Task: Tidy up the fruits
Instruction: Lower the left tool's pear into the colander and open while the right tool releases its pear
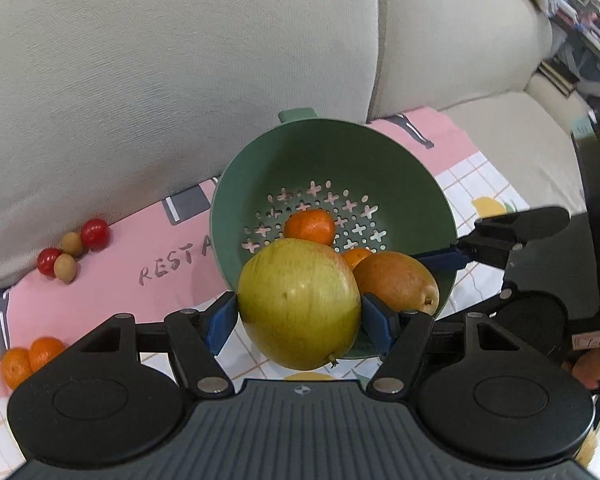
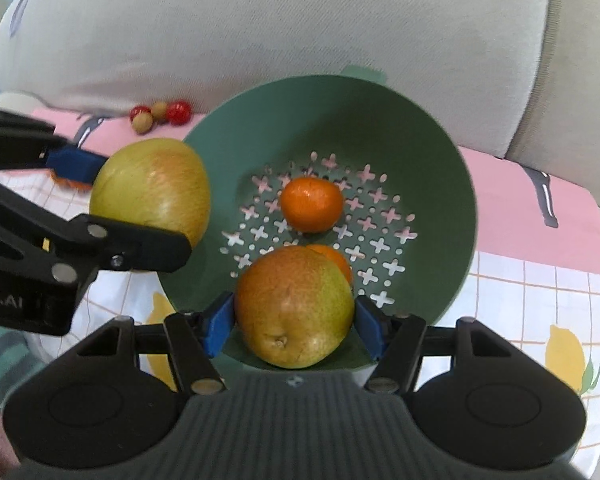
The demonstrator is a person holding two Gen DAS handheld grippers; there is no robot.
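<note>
The left gripper (image 1: 299, 316) is clamped on a large yellow-green apple (image 1: 299, 304) with a faint red blush, held at the colander's (image 1: 380, 152) near-left rim. The right gripper (image 2: 294, 320) grips a russet, red-tinged pear (image 2: 294, 306) over the colander's near side. One mandarin (image 2: 311, 204) lies on the perforated floor; a second (image 2: 336, 260) is mostly hidden behind the pear. Red and tan small fruits (image 1: 74, 250) sit far left; two oranges (image 1: 30, 358) are partly cut off by the left gripper's body.
</note>
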